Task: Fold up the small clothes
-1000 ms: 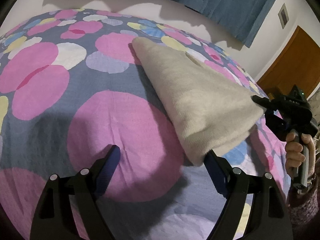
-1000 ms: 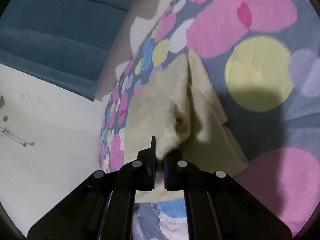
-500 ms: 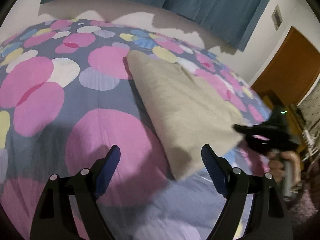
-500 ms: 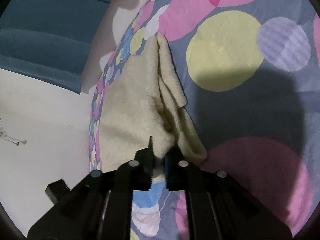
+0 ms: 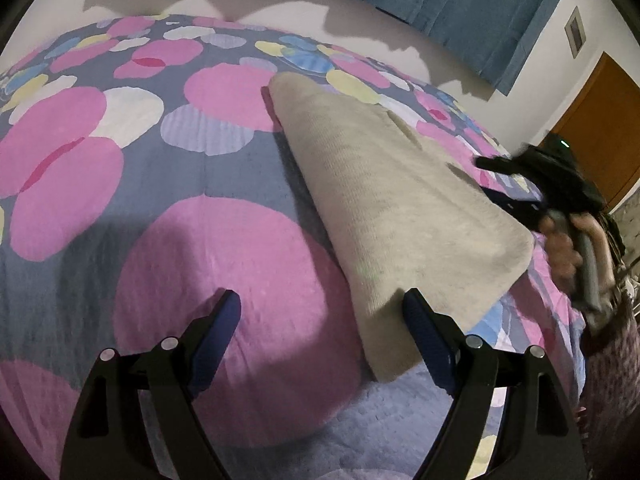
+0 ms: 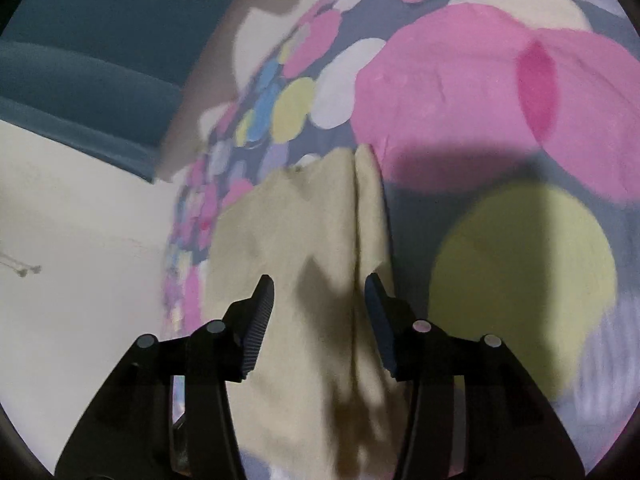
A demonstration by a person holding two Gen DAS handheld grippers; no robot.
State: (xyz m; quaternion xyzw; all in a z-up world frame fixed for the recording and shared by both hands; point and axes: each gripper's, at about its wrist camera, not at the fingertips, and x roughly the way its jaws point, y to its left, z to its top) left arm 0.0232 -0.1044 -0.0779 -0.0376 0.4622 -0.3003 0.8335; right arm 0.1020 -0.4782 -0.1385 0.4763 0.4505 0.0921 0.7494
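Fold just laid: fuzzy cream knitted garment [image 5: 392, 208] flat on spotted bedspread [image 5: 120, 200]. Right gripper [image 6: 320, 304] jaws just opening, gripping nothing; left gripper [image 5: 322, 312] wide, empty. Next, probably regrasp an edge.

bedspread [image 5: 224, 240] (spotted, pink-grey) | curtain [image 5: 460, 4] blue | door [image 5: 600, 128] brown

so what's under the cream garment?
The cream garment lies folded on the spotted bedspread, which shows all around it. Whatever is beneath its folds is covered.
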